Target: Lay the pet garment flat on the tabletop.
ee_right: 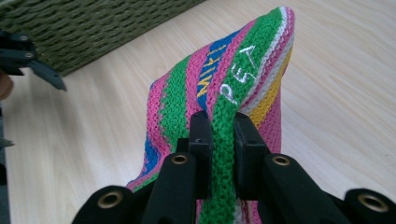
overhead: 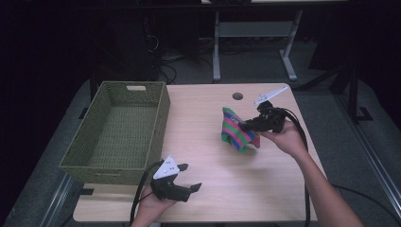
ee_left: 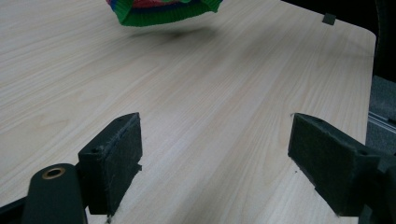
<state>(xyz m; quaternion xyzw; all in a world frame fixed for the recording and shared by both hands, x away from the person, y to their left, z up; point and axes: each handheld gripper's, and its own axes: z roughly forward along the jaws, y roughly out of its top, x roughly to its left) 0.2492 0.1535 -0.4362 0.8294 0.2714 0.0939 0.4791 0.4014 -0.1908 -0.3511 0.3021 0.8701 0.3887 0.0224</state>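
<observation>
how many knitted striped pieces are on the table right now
1. The striped knit piece is right of the table's middle, pinched by the right gripper and lifted partly off the wood. None shows inside the green basket, though its near wall hides a strip of floor.

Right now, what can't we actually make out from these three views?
- Striped knit cloth: right gripper view, its lower part is hidden behind the right gripper; its lettering is only partly legible.
- Same cloth: left gripper view, the top edge cuts it off.
- Green wicker basket: high view, its near wall hides the front of its floor.
- Left gripper: high view, the grey plate covers its body.
</observation>
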